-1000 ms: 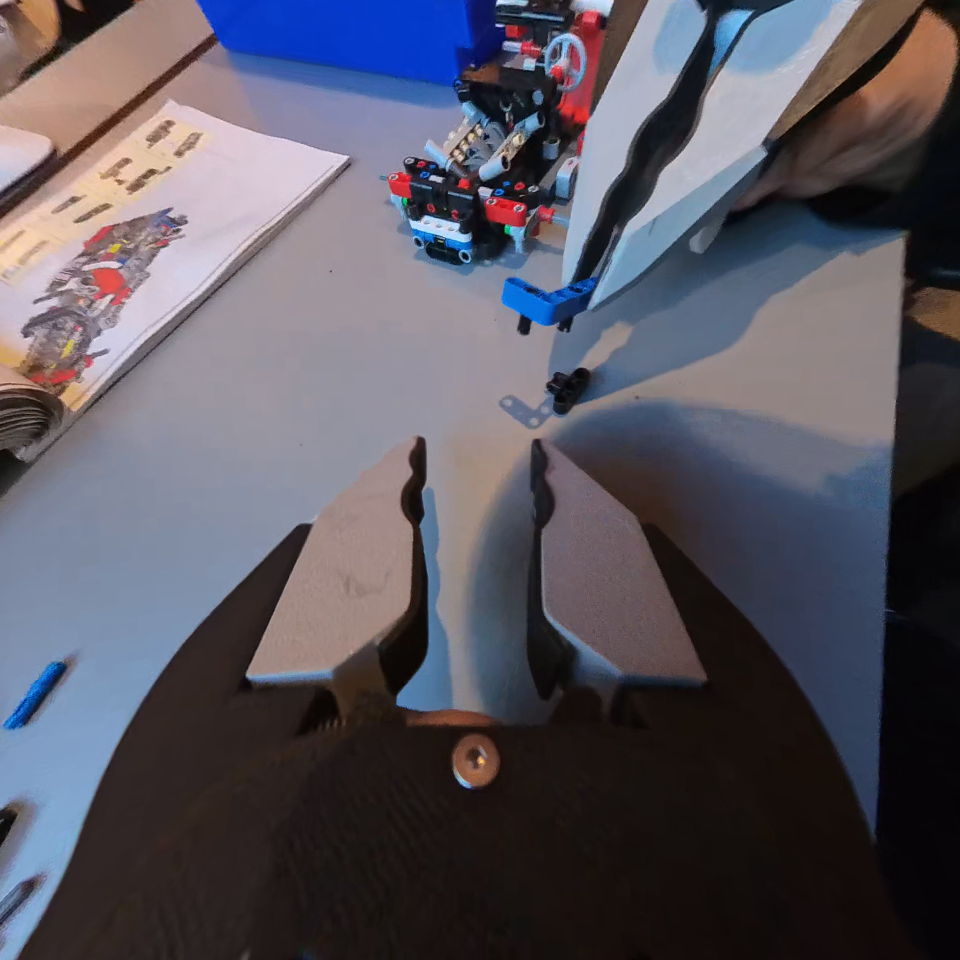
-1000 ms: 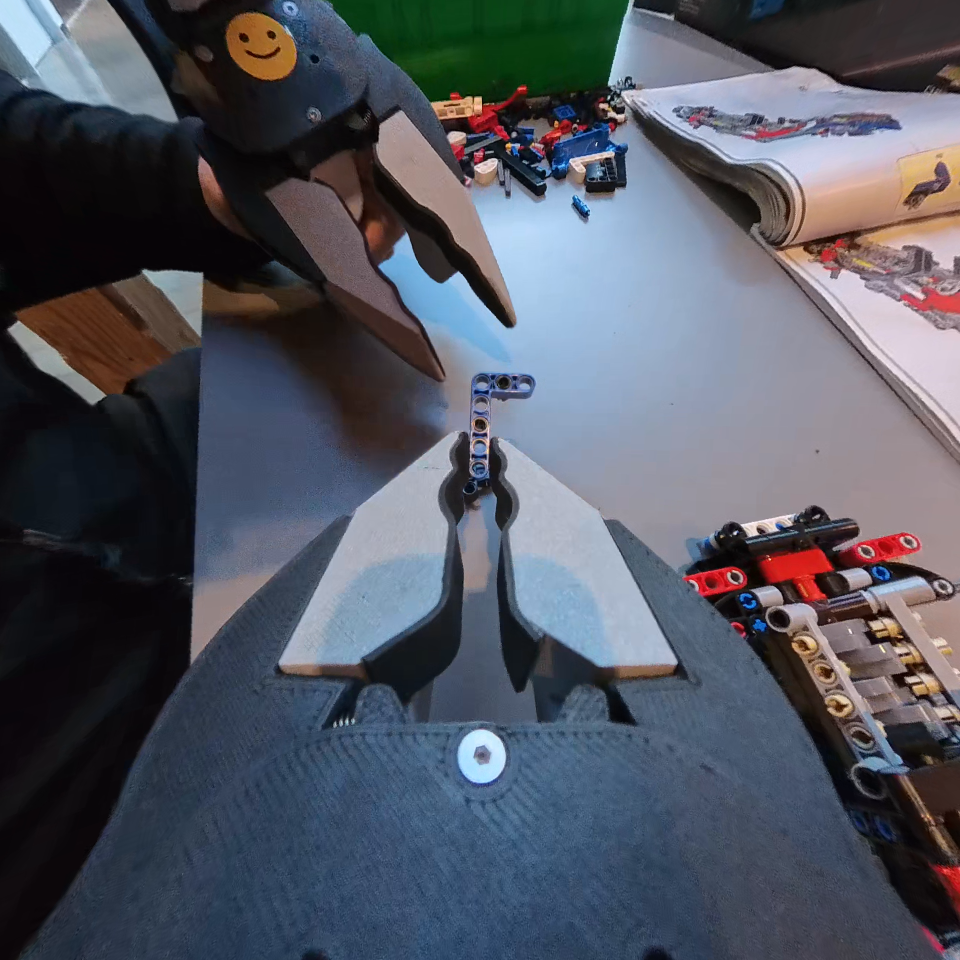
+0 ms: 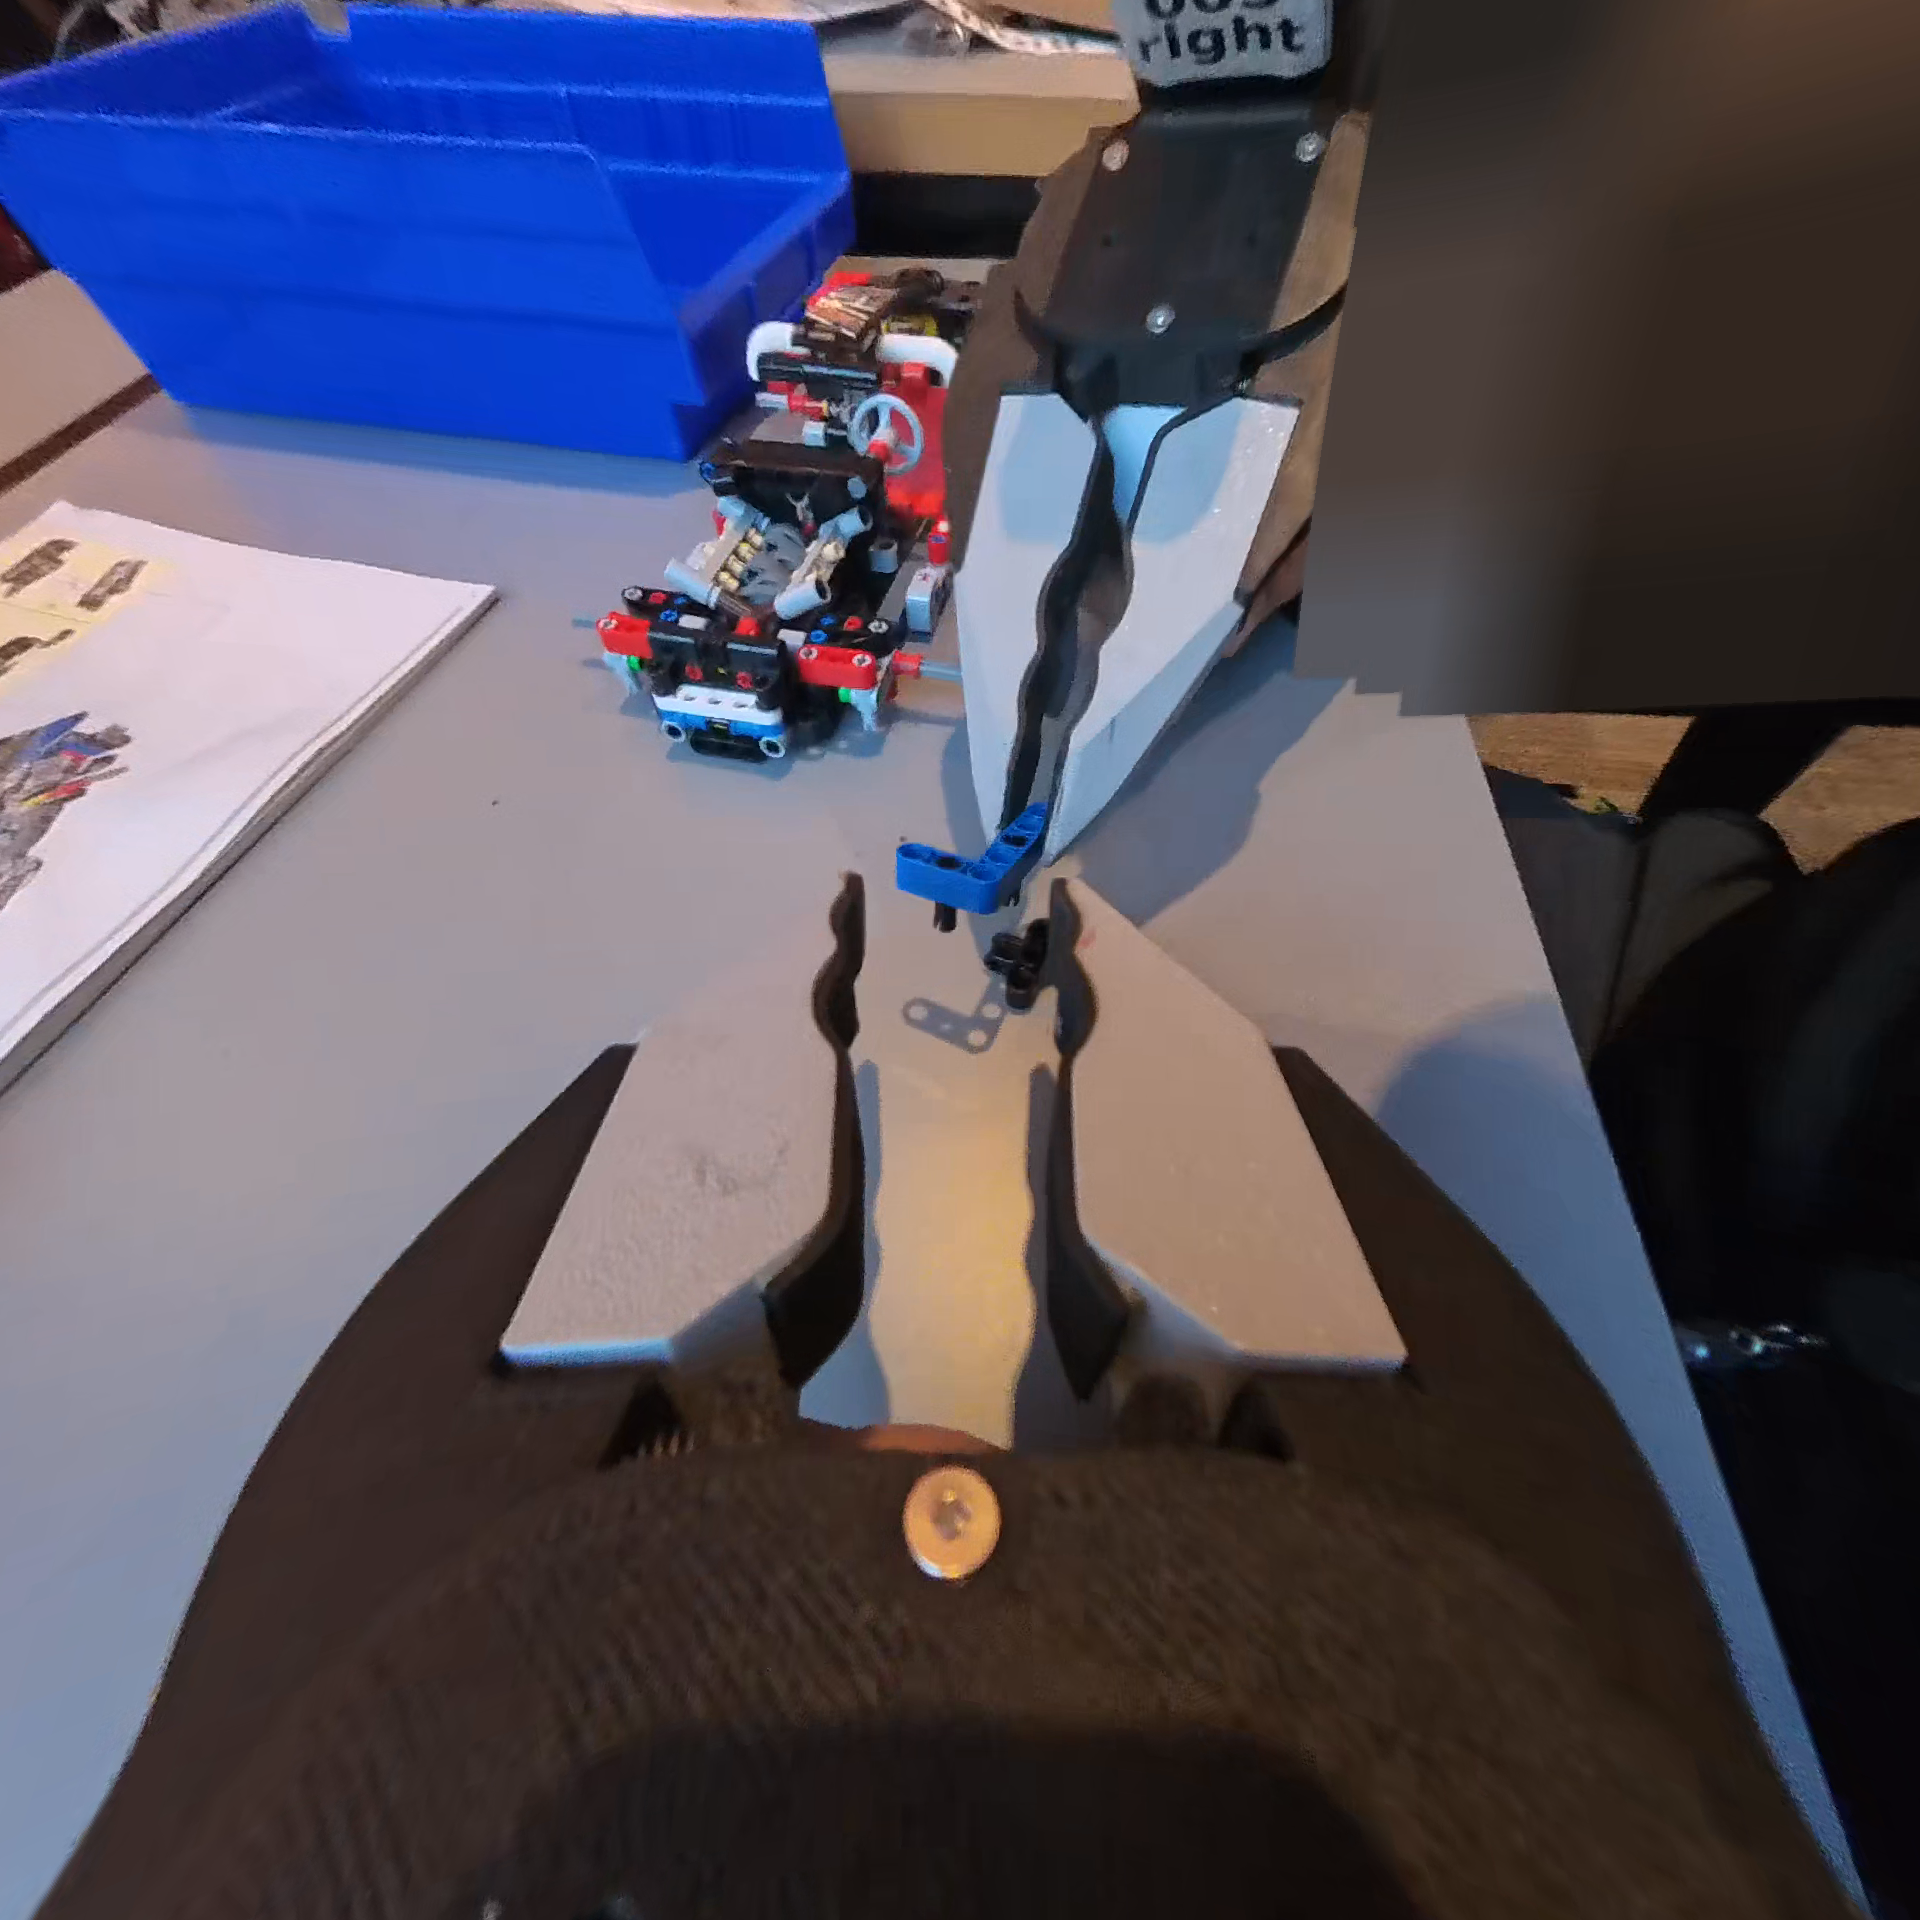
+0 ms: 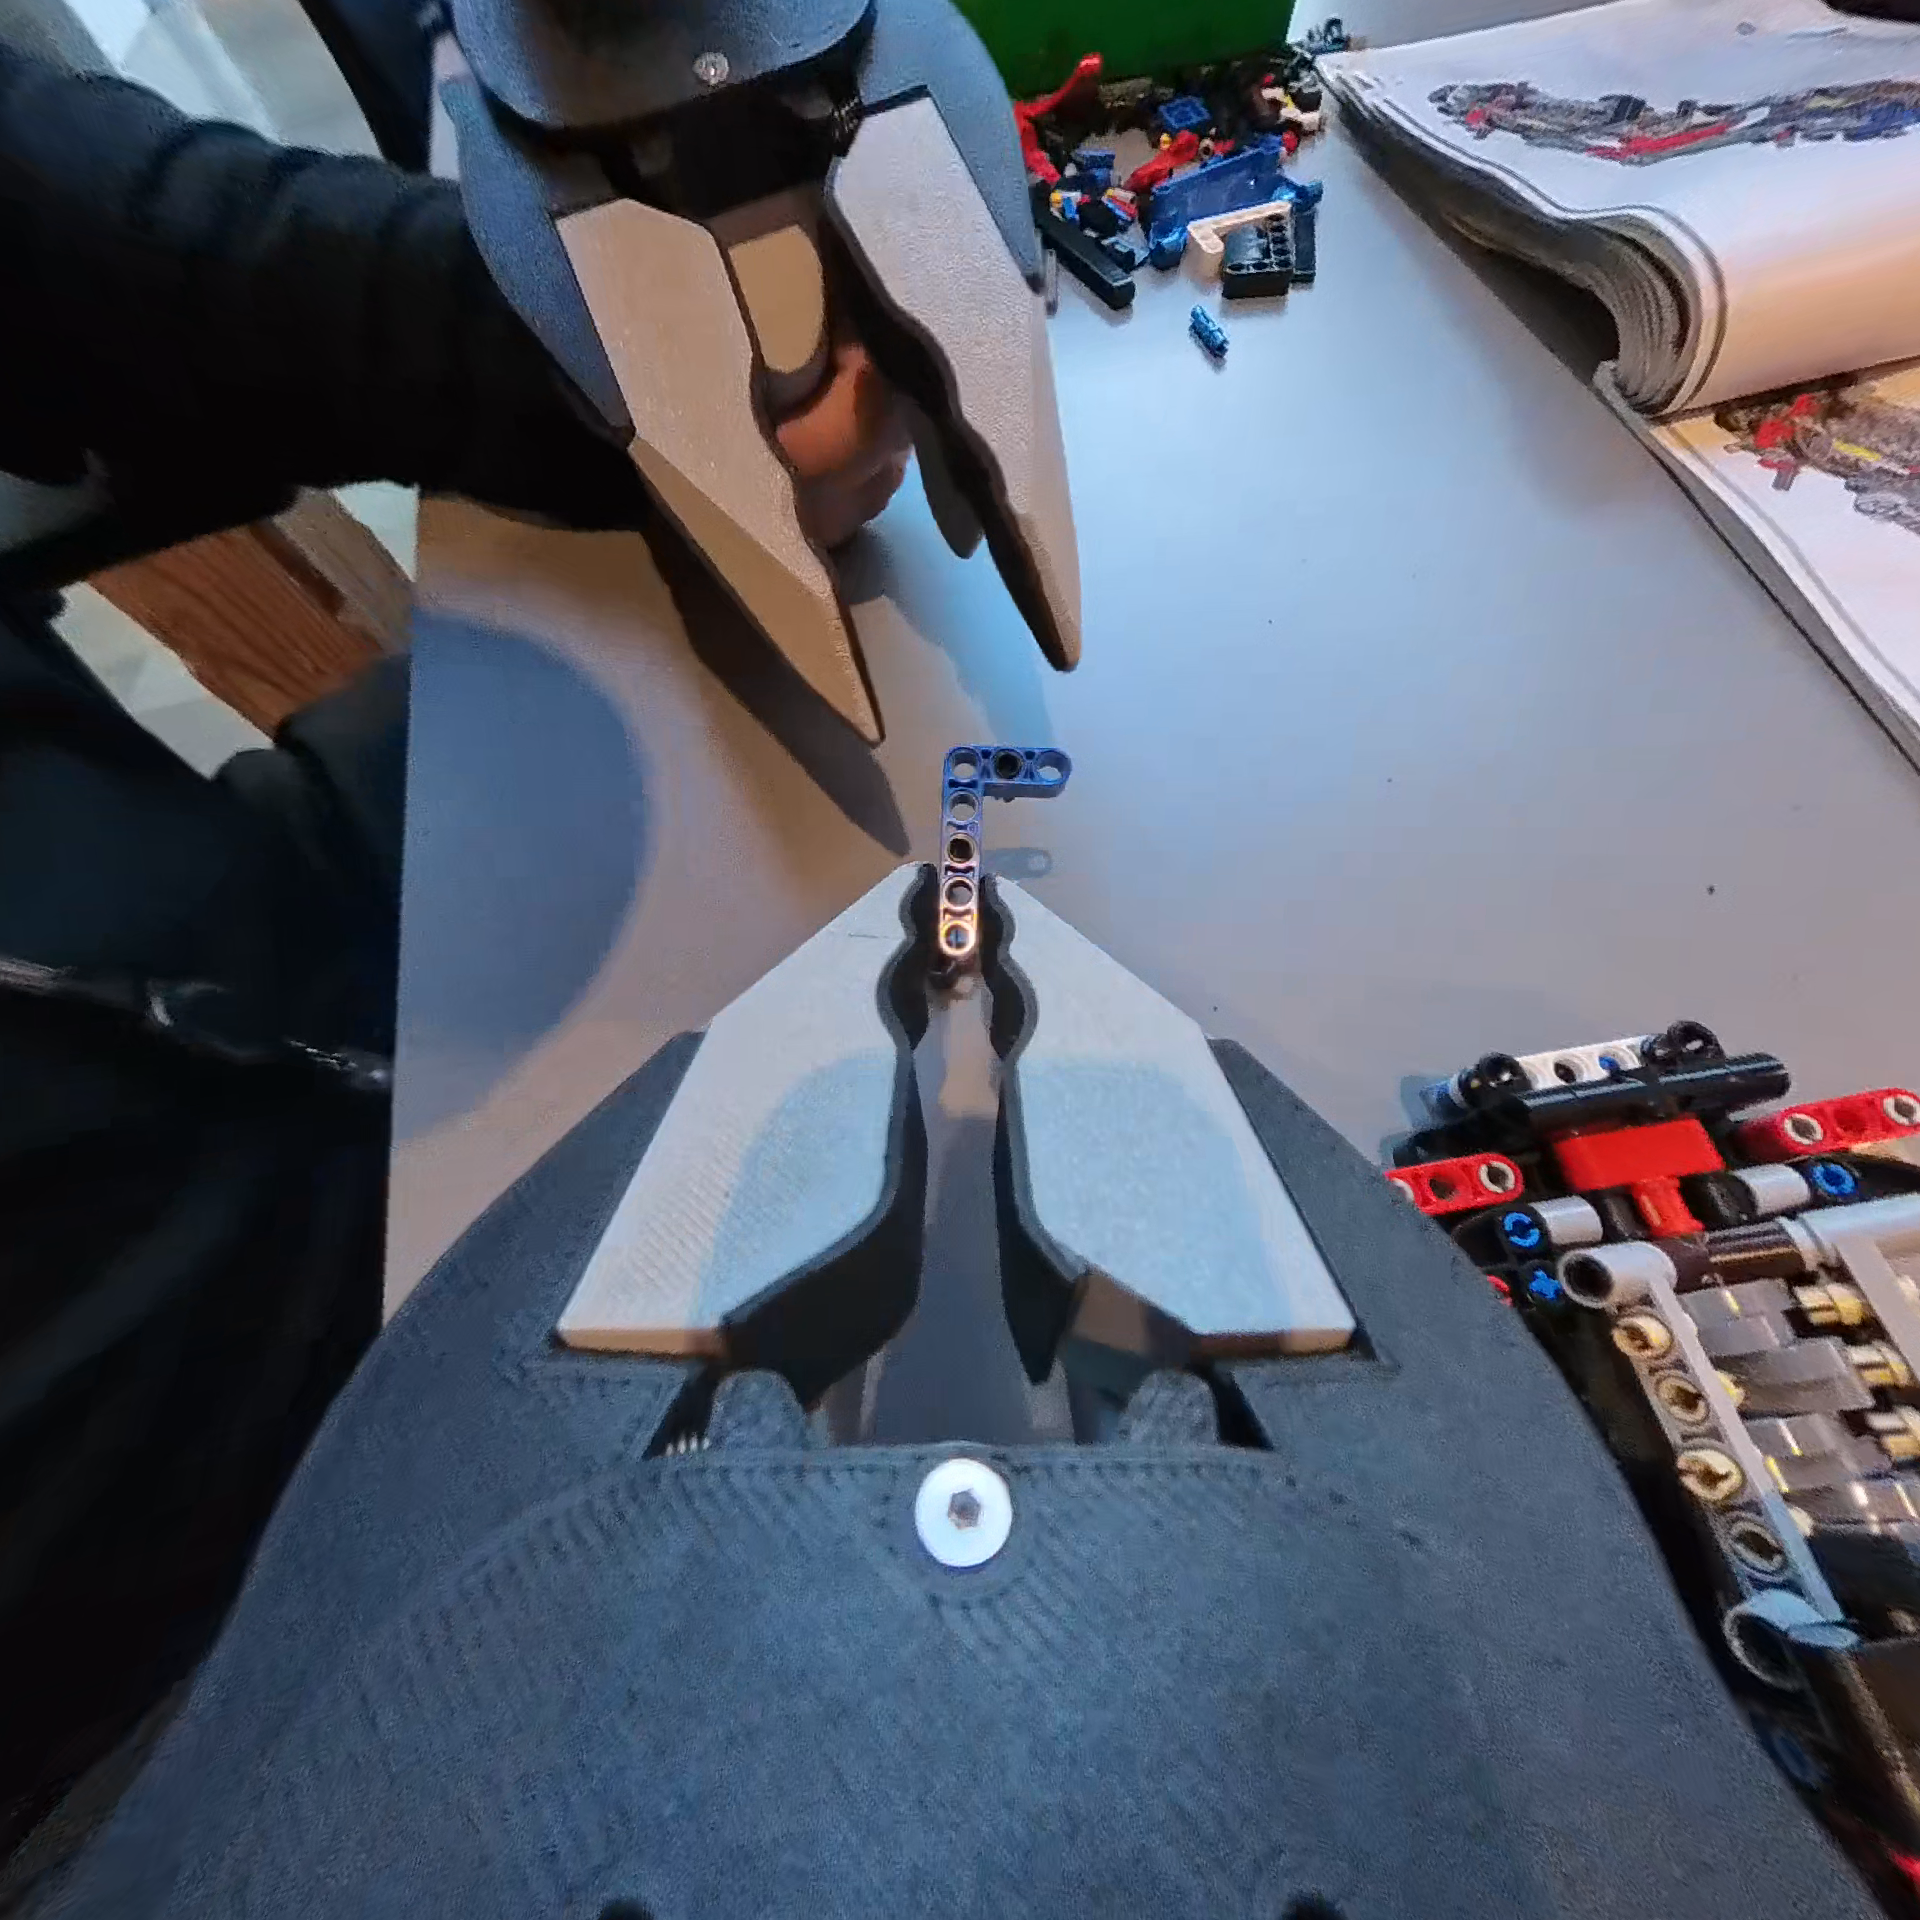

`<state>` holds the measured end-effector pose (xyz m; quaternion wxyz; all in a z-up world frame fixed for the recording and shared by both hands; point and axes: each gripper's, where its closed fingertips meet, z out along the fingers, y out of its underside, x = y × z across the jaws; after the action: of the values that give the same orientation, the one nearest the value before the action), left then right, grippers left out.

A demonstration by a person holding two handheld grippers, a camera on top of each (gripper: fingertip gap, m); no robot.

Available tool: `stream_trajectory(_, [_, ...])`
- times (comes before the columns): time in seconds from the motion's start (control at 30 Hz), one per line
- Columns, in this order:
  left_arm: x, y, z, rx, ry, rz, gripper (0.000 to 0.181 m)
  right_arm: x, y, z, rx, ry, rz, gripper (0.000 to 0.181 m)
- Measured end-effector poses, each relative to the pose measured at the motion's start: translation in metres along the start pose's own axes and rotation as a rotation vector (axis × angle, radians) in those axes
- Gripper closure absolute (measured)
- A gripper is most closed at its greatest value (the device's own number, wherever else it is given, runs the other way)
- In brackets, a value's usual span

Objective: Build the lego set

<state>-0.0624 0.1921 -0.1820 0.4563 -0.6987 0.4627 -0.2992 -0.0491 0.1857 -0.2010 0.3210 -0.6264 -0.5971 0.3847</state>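
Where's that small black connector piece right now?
In the left wrist view the small black connector piece lies on the grey table, just inside the left claw's right fingertip, below the blue L-shaped beam held by the right claw.

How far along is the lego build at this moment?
Partly done: the vehicle chassis stands assembled with engine and steering wheel. In hand: the right gripper pinches a blue L-shaped beam; the left gripper, open, reaches for a black connector. Left: loose parts remain piled.
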Motion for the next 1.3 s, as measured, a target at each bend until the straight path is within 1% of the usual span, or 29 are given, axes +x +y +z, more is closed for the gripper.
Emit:
stream_trajectory(0.07, [0.003,0.004,0.004,-0.036,0.017,0.013,0.147,-0.002,0.003,0.003,-0.023,0.006,-0.028,0.177])
stream_trajectory(0.17, [0.004,0.007,0.006,-0.061,0.02,0.015,0.151,-0.002,0.007,0.007,-0.063,0.007,-0.04,0.177])
stream_trajectory(0.3, [0.004,0.012,0.01,-0.099,0.025,0.015,0.17,-0.002,0.009,0.01,-0.087,-0.028,-0.002,0.177])
stream_trajectory(0.37, [0.005,0.012,0.01,-0.102,0.029,0.019,0.171,-0.005,0.011,0.012,-0.11,-0.074,0.029,0.177])
stream_trajectory(0.4, [0.005,0.012,0.01,-0.101,0.022,0.022,0.167,-0.005,0.011,0.013,-0.114,-0.078,0.028,0.177])
stream_trajectory(0.47, [0.009,0.012,0.01,-0.101,0.032,0.056,0.167,-0.007,0.009,0.014,-0.116,-0.08,0.006,0.177])
stream_trajectory(0.57, [0.015,0.02,0.015,-0.154,0.021,0.136,0.176,-0.01,0.011,0.015,-0.156,-0.062,-0.045,0.177])
stream_trajectory(0.67, [0.016,0.023,0.018,-0.179,0.003,0.176,0.179,-0.011,0.015,0.017,-0.194,-0.031,-0.096,0.177])
stream_trajectory(0.77, [0.015,0.024,0.018,-0.189,0.008,0.159,0.174,-0.011,0.016,0.016,-0.222,0.002,-0.148,0.177])
stream_trajectory(0.8, [0.016,0.024,0.018,-0.184,0.017,0.157,0.168,-0.01,0.016,0.015,-0.228,0.014,-0.165,0.177])
stream_trajectory(0.83, [0.022,0.024,0.017,-0.181,0.055,0.159,0.148,-0.01,0.016,0.014,-0.231,0.025,-0.174,0.177])
stream_trajectory(0.9, [0.028,0.022,0.015,-0.163,0.092,0.171,0.151,-0.01,0.011,0.01,-0.213,0.026,-0.178,0.177])
stream_trajectory(0.93, [0.029,0.021,0.014,-0.158,0.091,0.185,0.157,-0.011,0.008,0.008,-0.205,0.022,-0.178,0.177])
stream_trajectory(1.03, [0.03,0.018,0.018,-0.159,0.042,0.25,0.168,-0.015,0.008,0.003,-0.213,0.013,-0.21,0.177])
stream_trajectory(1.1, [0.026,0.022,0.022,-0.196,0.0,0.279,0.176,-0.015,0.006,0.003,-0.202,0.021,-0.232,0.177])
stream_trajectory(1.17, [0.024,0.024,0.024,-0.206,-0.002,0.273,0.176,-0.014,0.003,0.004,-0.166,0.028,-0.238,0.177])
stream_trajectory(1.23, [0.023,0.021,0.021,-0.176,-0.001,0.277,0.176,-0.012,0.002,0.002,-0.135,0.033,-0.25,0.177])
stream_trajectory(1.27, [0.022,0.019,0.019,-0.171,-0.006,0.278,0.177,-0.009,0.004,-0.001,-0.131,0.047,-0.259,0.175])
stream_trajectory(1.3, [0.02,0.02,0.018,-0.187,-0.01,0.278,0.177,-0.004,0.006,-0.005,-0.136,0.067,-0.26,0.169])
